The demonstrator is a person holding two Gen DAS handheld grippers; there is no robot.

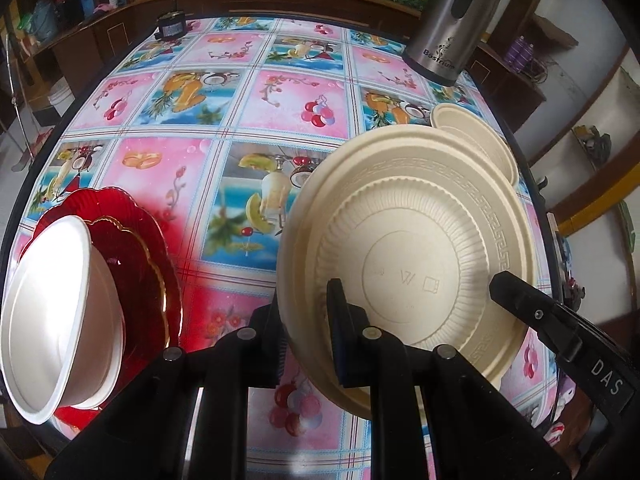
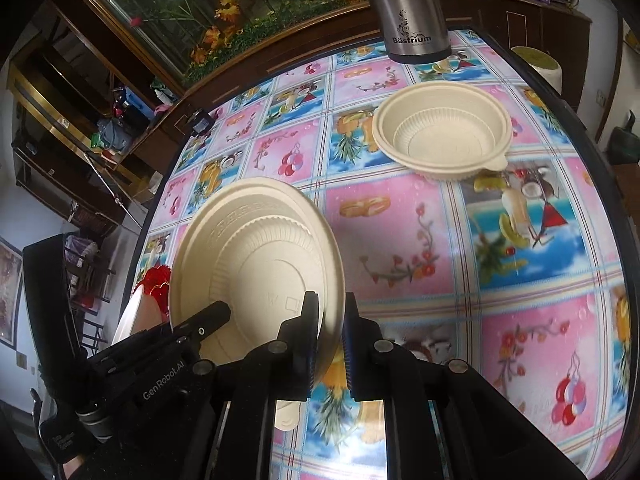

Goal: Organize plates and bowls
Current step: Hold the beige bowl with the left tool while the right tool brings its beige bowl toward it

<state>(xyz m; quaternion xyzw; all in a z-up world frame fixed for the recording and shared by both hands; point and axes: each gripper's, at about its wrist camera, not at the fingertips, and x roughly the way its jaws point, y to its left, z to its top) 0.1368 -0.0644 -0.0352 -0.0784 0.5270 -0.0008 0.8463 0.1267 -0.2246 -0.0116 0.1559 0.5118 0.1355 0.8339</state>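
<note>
Left gripper (image 1: pixel 306 328): fingers pinched on the rim of the beige plate (image 1: pixel 408 248), held tilted above the worktop (image 1: pixel 248 120).
Right gripper (image 2: pixel 330 344): fingers clamped on the same plate's opposite rim.
Beige bowl (image 2: pixel 442 136): beyond the plate, near the steel flask (image 2: pixel 408 8).
White bowl (image 1: pixel 52 312): on red plates (image 1: pixel 136 264), left of the beige plate.

Bright even daylight, glare on glossy tablecloth (image 1: pixel 224 184), strong fisheye edge warping.
</note>
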